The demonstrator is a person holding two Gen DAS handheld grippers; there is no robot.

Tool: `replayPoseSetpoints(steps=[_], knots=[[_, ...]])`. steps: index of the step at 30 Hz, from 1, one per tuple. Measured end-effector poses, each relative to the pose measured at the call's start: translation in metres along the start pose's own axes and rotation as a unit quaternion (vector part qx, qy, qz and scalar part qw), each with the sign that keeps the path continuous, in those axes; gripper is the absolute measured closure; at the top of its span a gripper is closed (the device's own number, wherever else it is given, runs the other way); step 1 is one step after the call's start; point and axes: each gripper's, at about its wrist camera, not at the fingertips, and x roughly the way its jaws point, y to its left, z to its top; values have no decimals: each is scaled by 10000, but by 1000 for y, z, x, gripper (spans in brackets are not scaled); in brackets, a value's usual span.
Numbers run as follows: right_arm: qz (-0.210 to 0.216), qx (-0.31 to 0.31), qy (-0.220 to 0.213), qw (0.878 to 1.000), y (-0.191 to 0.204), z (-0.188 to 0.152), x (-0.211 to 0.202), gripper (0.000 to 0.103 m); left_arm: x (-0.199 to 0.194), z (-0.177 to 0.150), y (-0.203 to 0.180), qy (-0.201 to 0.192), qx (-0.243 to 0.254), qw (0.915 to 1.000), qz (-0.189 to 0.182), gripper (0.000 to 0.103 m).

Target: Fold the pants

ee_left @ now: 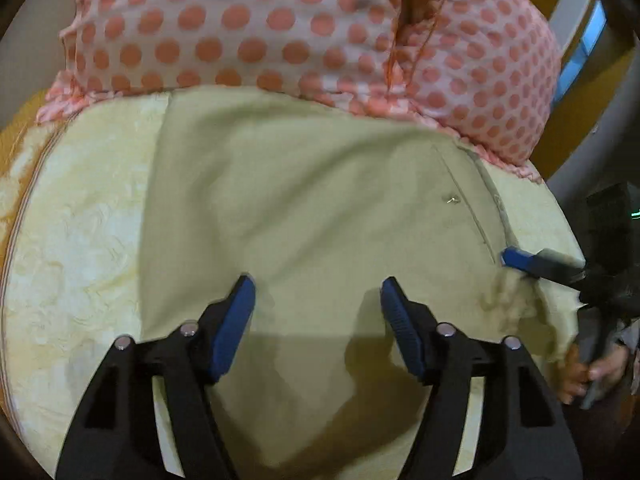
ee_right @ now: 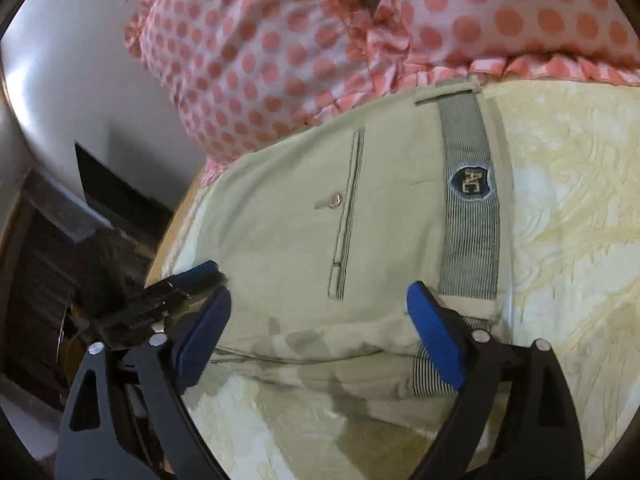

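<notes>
Left claw (ee_left: pixel 318 292): blue-padded fingers spread wide, nothing between them, hovering over the folded pale khaki cotton pants (ee_left: pixel 304 208). Khaki cloth directly beneath and ahead of the tips; cream patterned bed sheet (ee_left: pixel 80 248) out to the claw's left. Welt back pocket with a small button (ee_left: pixel 452 200) ahead and to the right. Farther right, at the cloth's edge, one blue pad of the right claw (ee_left: pixel 516 259), with the person's hand (ee_left: pixel 588 372) on its handle below.

Right claw (ee_right: pixel 318 304): fingers wide apart, gripping nothing, set over the near, rumpled edge of the pants (ee_right: pixel 288 216). Right fingertip (ee_right: pixel 424 308) against the cloth just below the grey striped waistband lining (ee_right: pixel 470 224). Navy shield label (ee_right: pixel 472 184) ahead on that lining. Pocket slit and button ahead, between the fingers. Left claw's blue tip (ee_right: pixel 200 271) just beyond the left finger, at the bed edge. Sheet (ee_right: pixel 568 208) to the right. Pink pillow with coral polka dots (ee_right: pixel 256 64) beyond, lying over the far edge of the pants.
</notes>
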Motion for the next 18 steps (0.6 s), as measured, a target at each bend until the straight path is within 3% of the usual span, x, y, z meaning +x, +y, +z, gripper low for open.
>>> replayPoseSetpoints(steps=[1, 3, 5, 7, 9, 12, 14, 18], knots=[[-163, 70, -14, 9998, 4, -2, -5, 11, -1, -1, -4, 84, 118, 9991, 391, 38], [-771, -144, -296, 9965, 26, -21, -26, 5, -16, -11, -11, 58, 135, 9981, 602, 31], [-1215, -648, -649, 9883, 53, -51, -39, 1, -48, -37, -20, -287, 201, 9975, 610, 8], [-1770, -1070, -918, 9741, 74, -92, -49, 1, -70, -64, -26, -569, 347, 9942, 842, 3], [-2147, -1315, -1107, 9614, 81, -121, -49, 1, -86, -97, -38, -699, 471, 9900, 1133, 2], [-2290, -1390, -1047, 9577, 77, -149, -34, 1, -88, -132, -42, -635, 379, 9905, 1156, 2], [-2435, -1376, -915, 9557, 76, -153, -17, 1, -85, -148, -40, -534, 261, 9902, 1267, 2], [-2823, -1471, -1089, 9417, 84, -168, -5, 1, -90, -163, -41, -793, 388, 9864, 1390, 2]])
